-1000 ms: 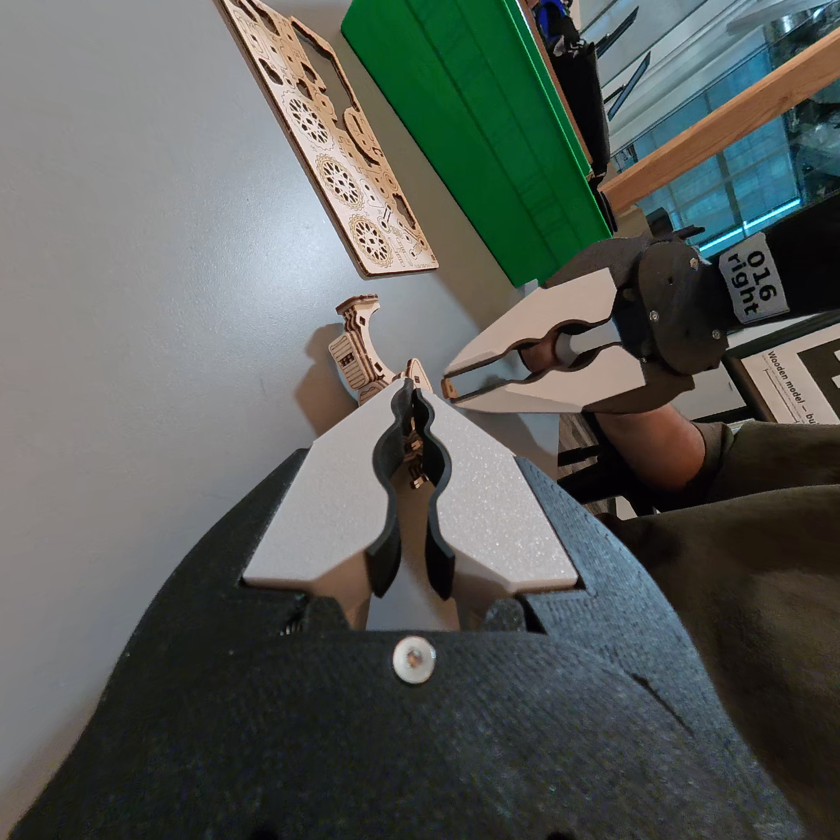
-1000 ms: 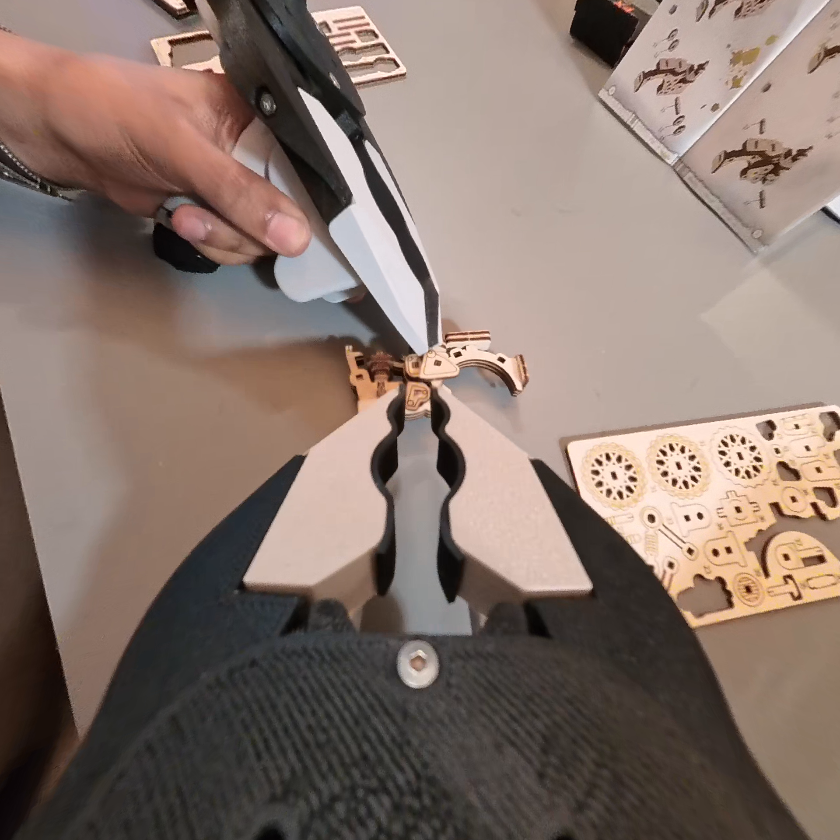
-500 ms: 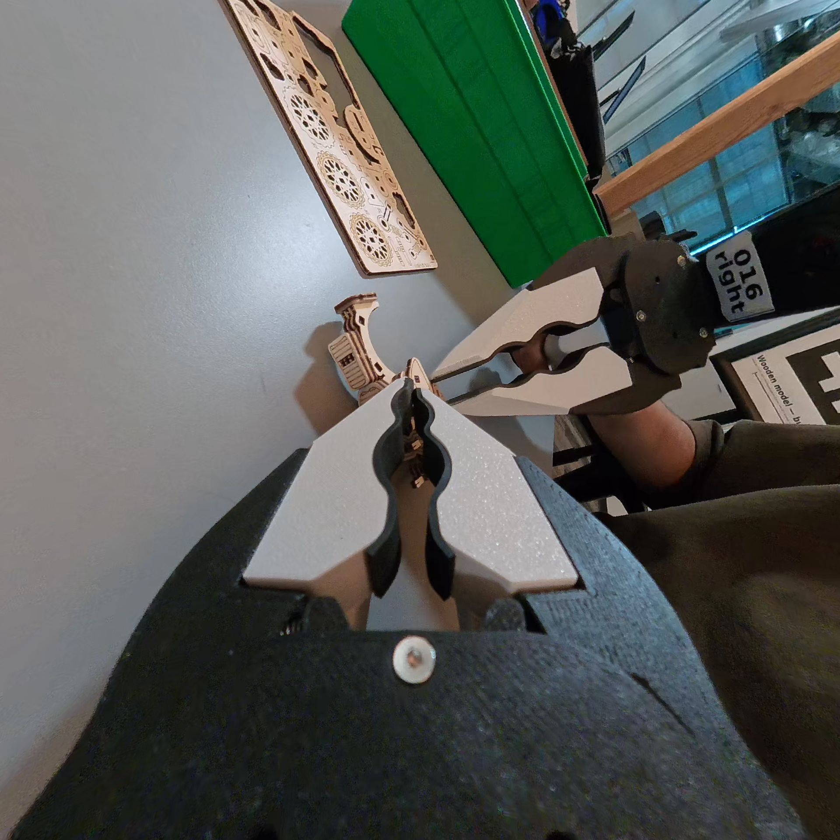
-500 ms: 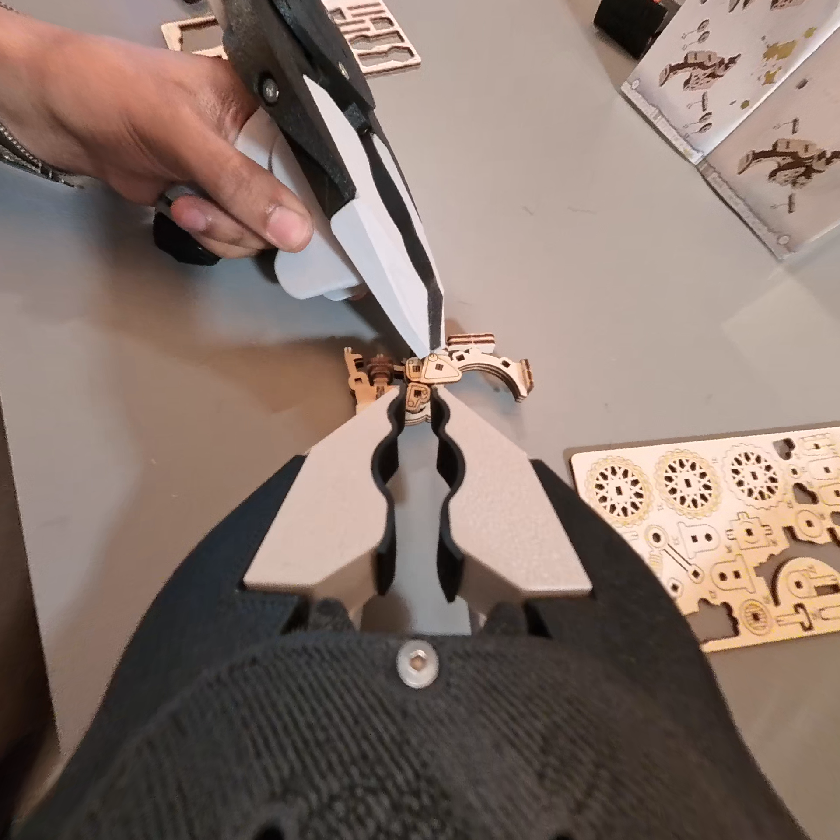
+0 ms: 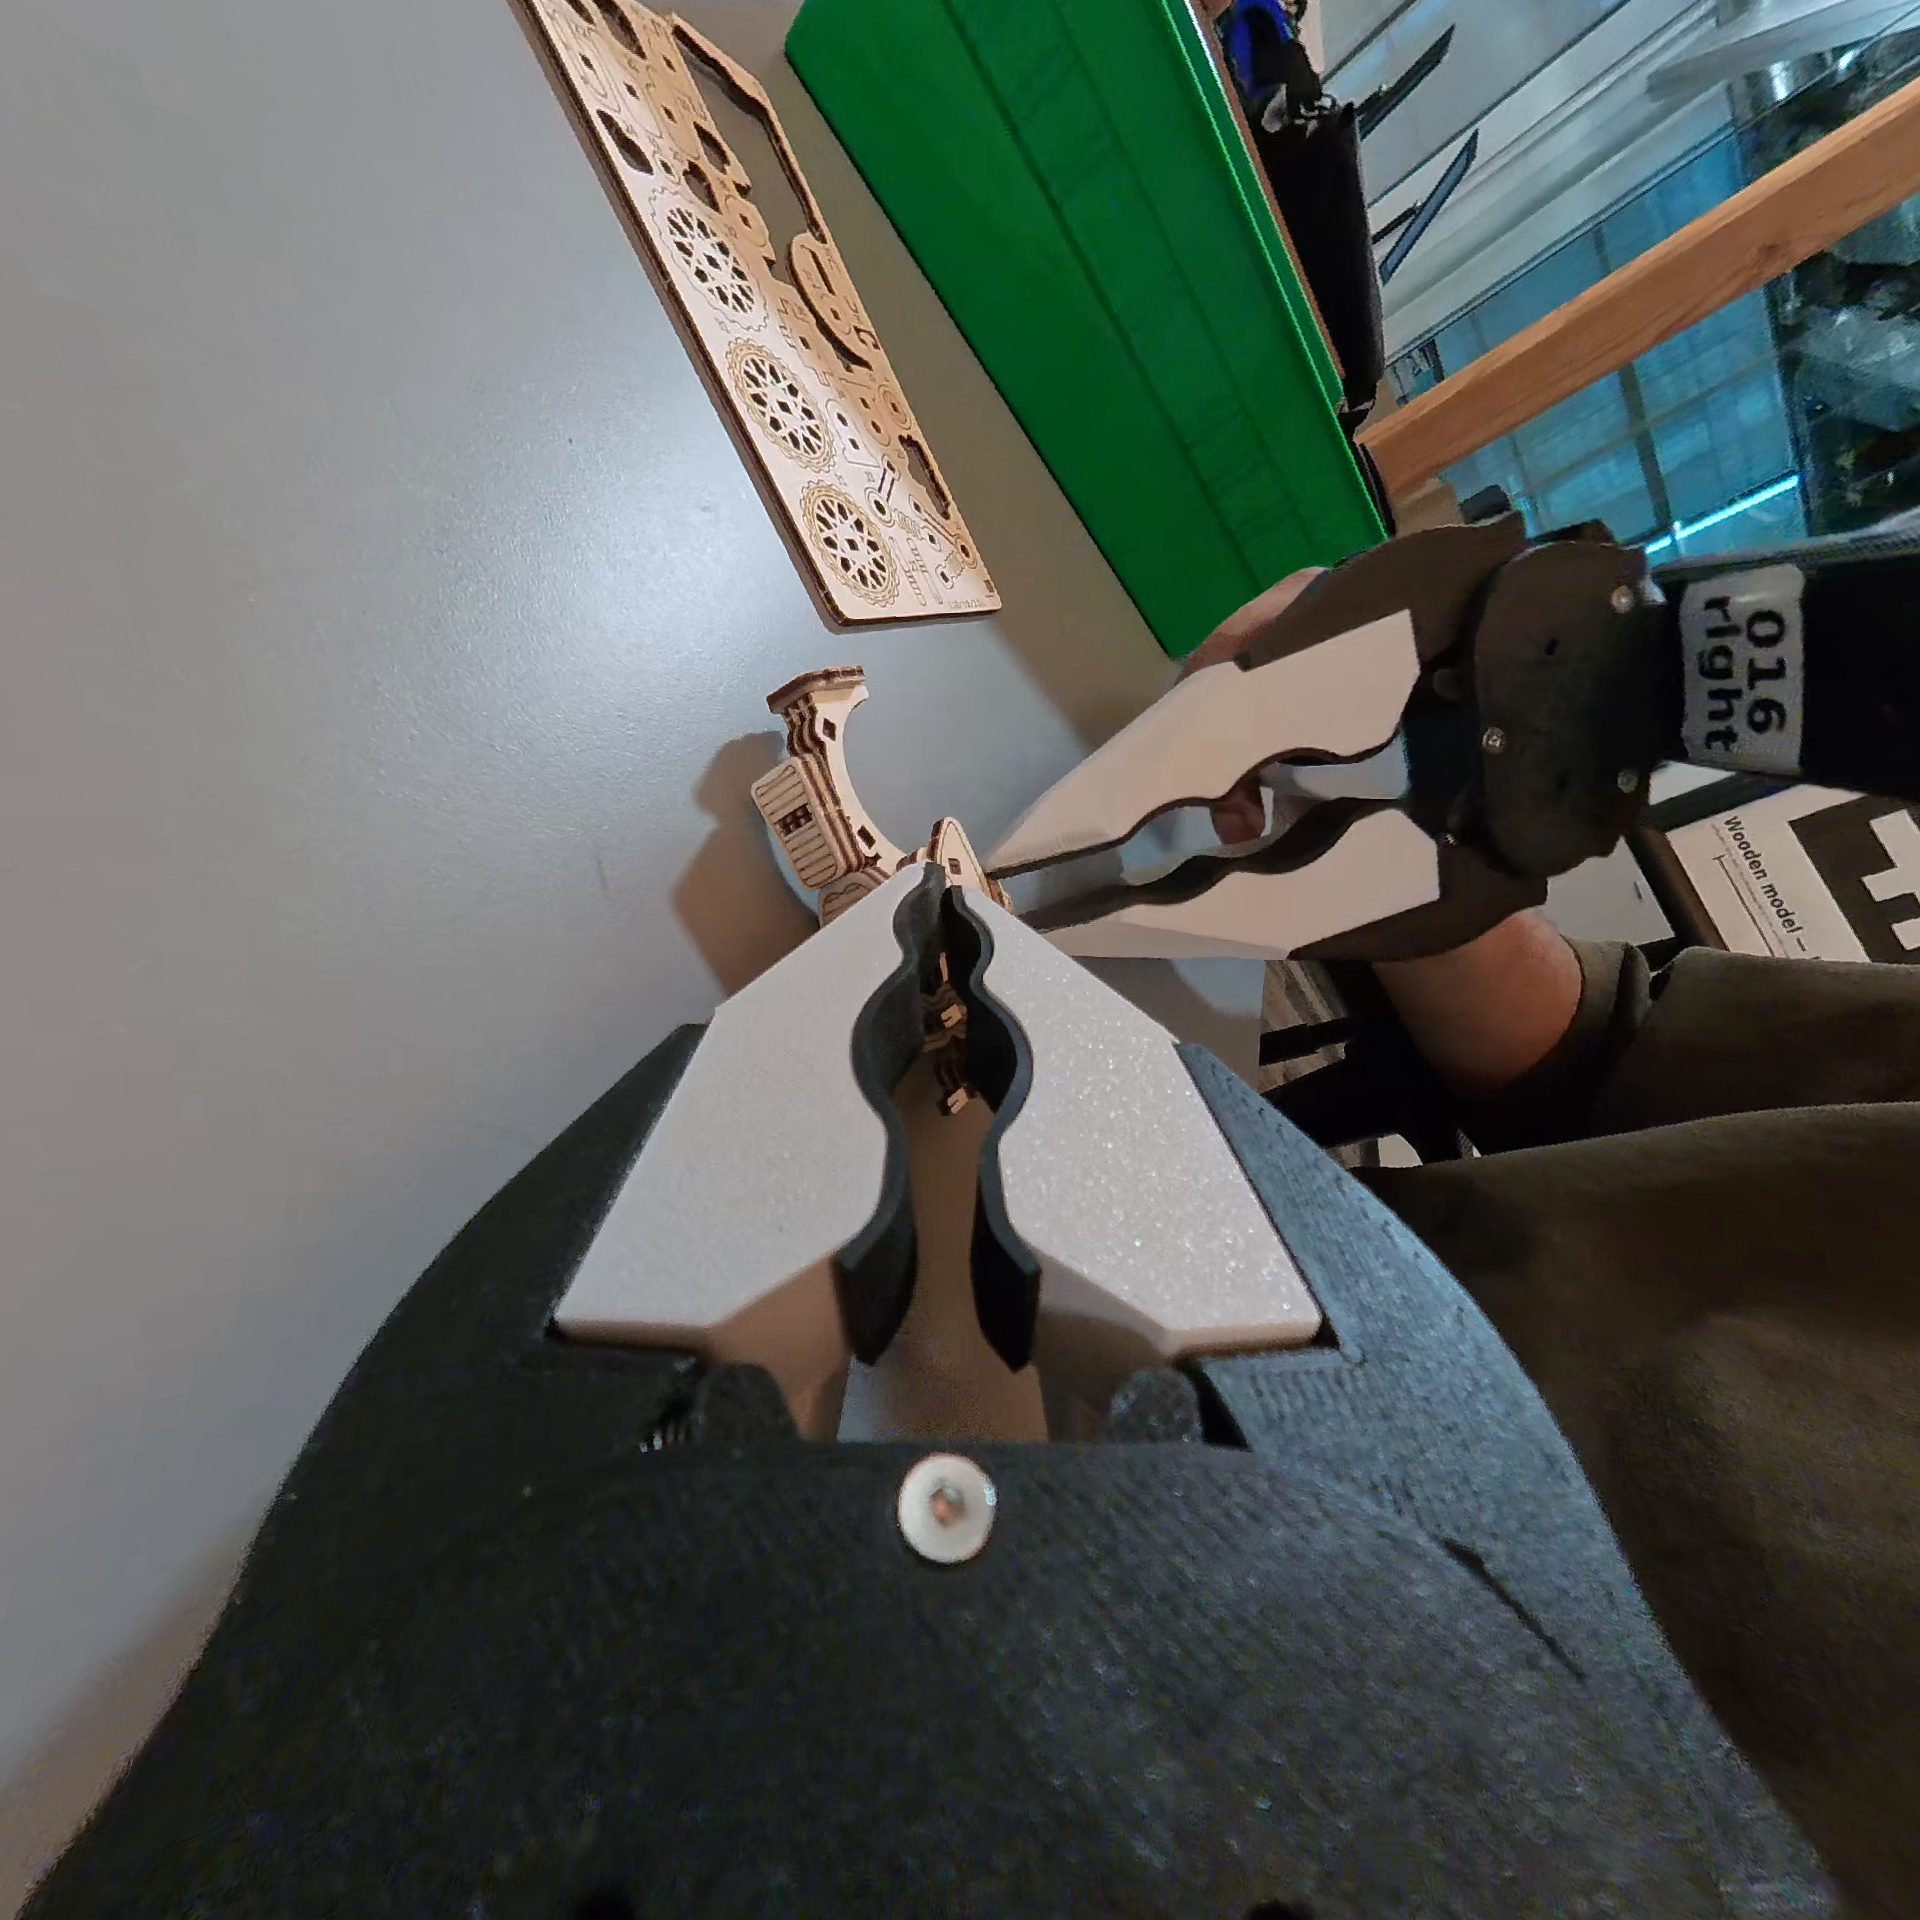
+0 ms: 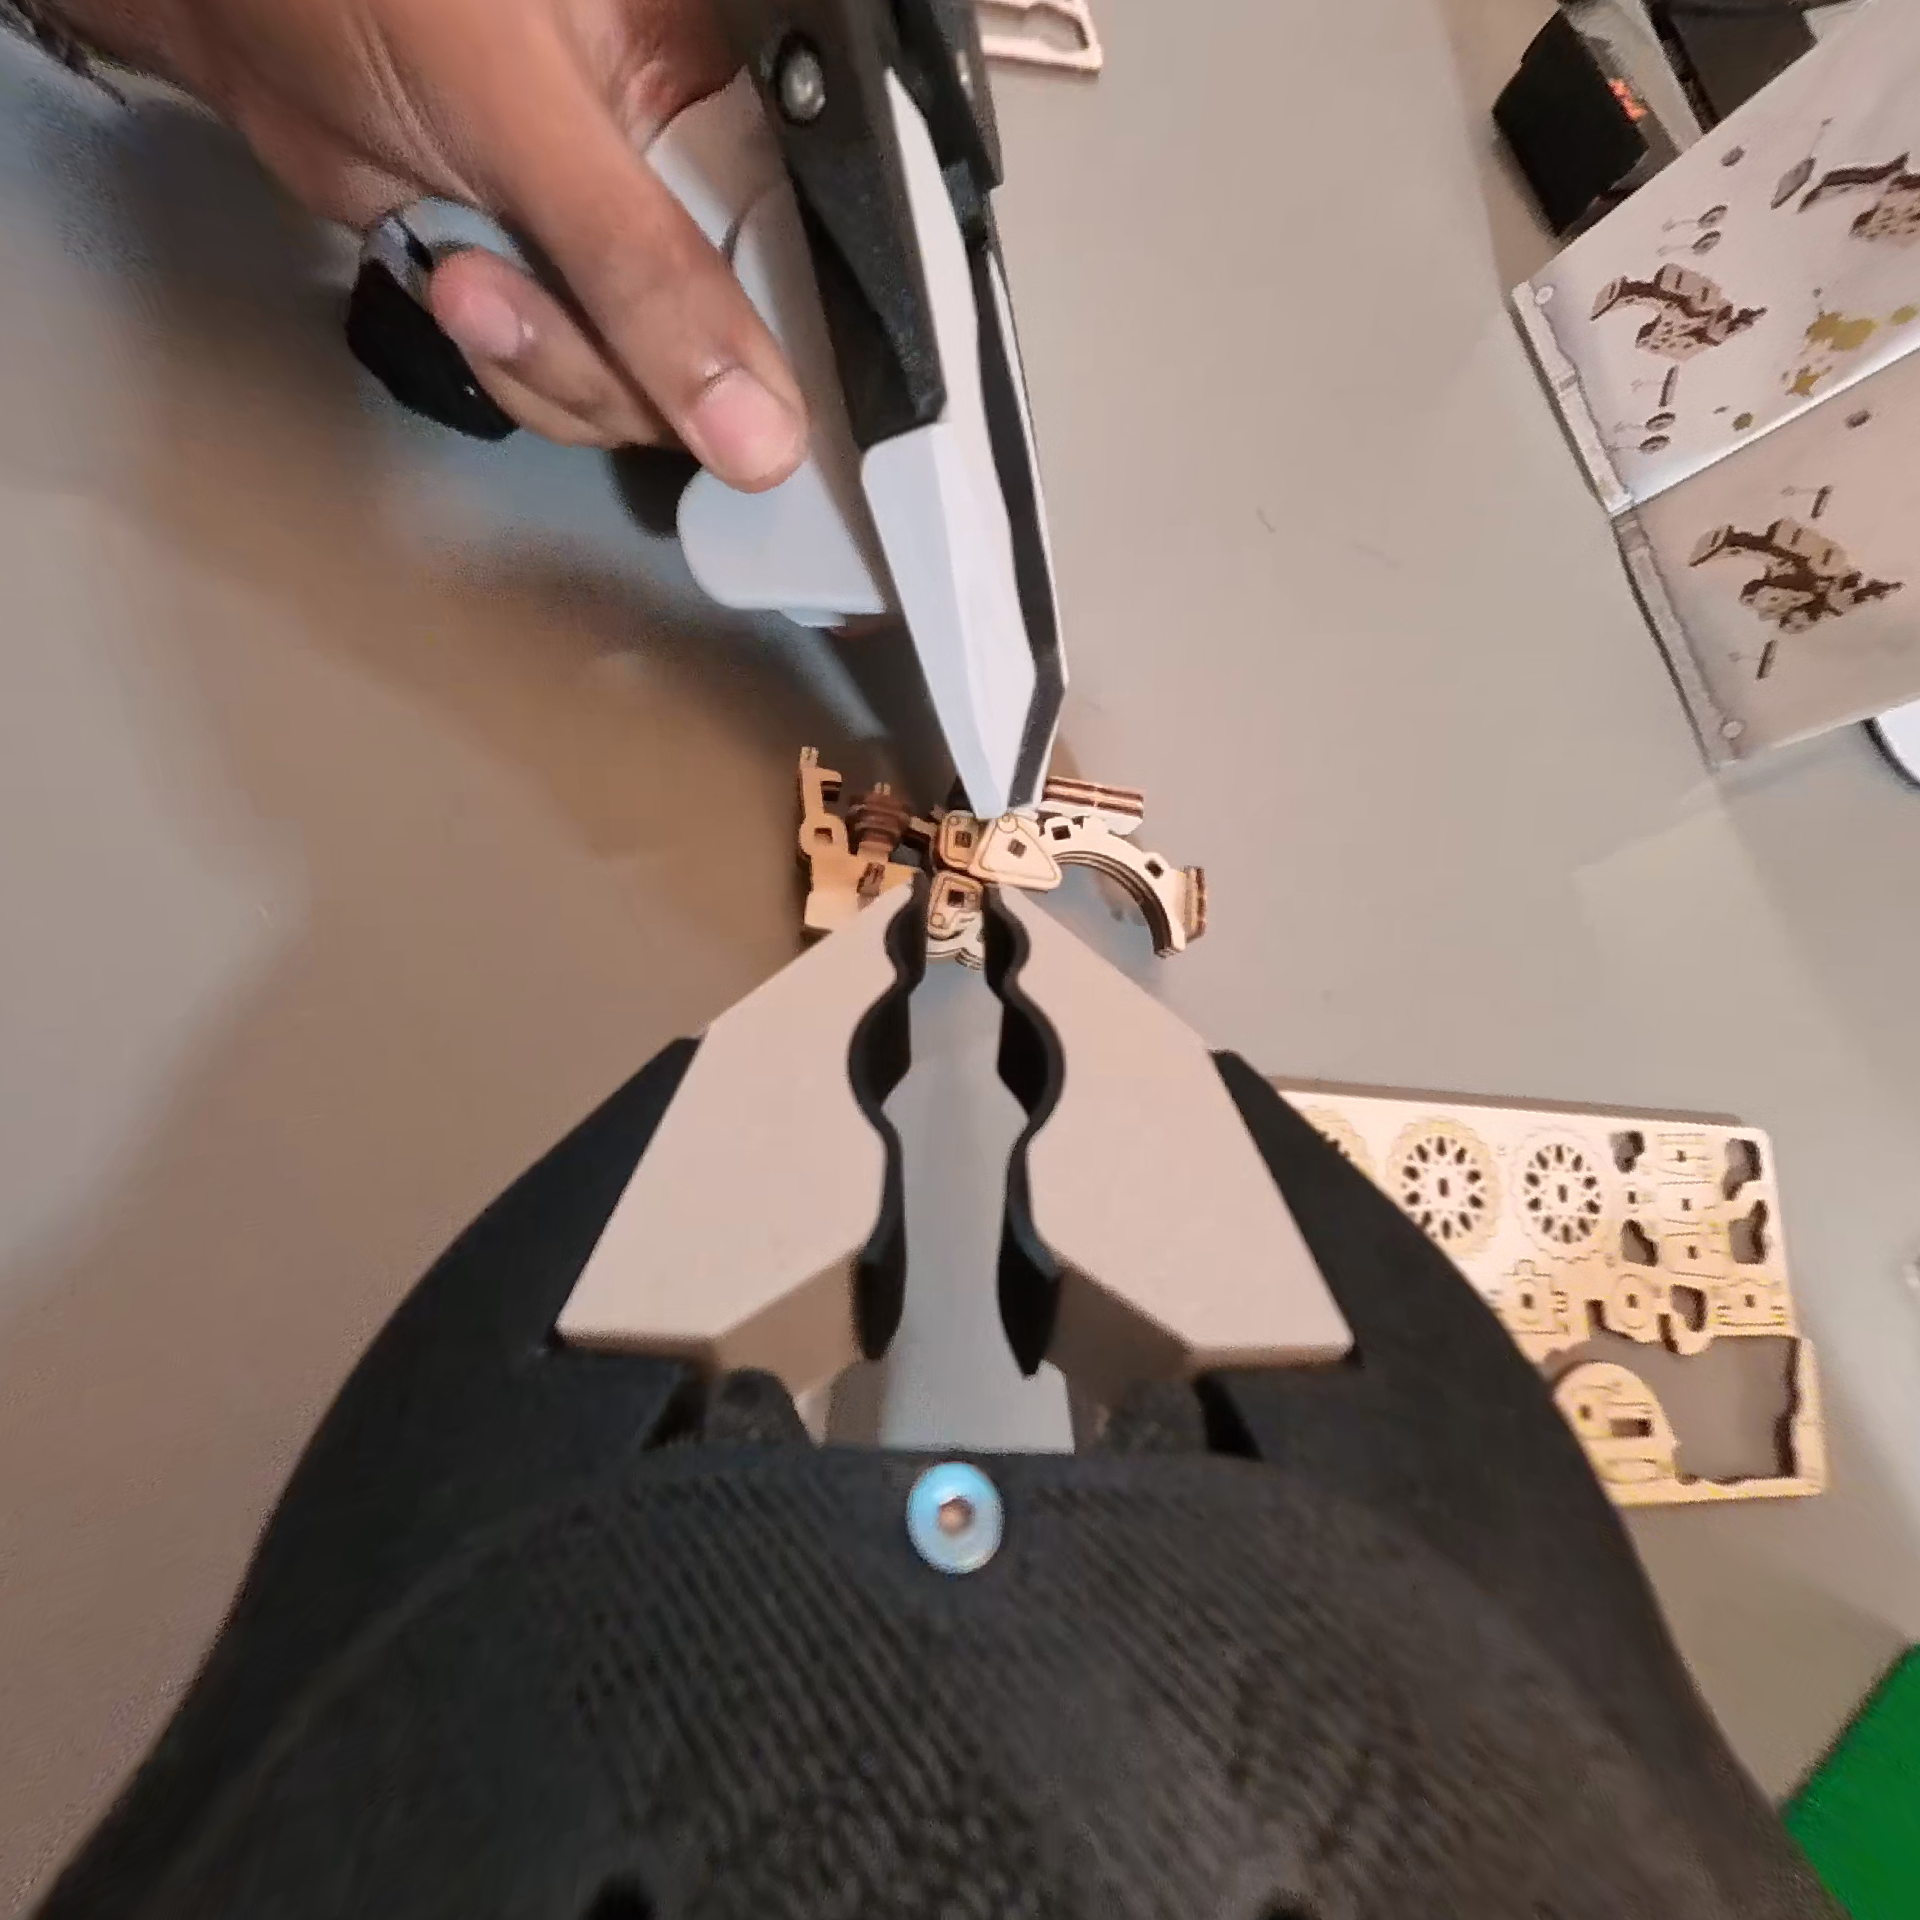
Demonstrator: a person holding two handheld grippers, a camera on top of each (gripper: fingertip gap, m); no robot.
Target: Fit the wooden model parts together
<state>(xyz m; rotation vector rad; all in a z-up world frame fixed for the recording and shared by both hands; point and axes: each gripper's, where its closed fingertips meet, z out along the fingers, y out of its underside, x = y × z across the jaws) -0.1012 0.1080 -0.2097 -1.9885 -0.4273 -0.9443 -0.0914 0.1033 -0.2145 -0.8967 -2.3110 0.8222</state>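
Wooden model (image 6: 1039,868) sits clamped in left gripper (image 6: 995,805) — right gripper (image 6: 956,914), directly below, pinches a small part (image 6: 954,906).

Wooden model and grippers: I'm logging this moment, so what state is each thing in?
Wooden model: partly built, held above the table.
Left gripper: shut on the model.
Right gripper: shut on a small wooden part.
Parts sheet: flat on the table, several pieces already removed.

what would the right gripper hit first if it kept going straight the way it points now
The right gripper is already shut on a small wooden part. Straight ahead it would likely first meet the wooden model and the left gripper tips just beyond, though depth is unclear.
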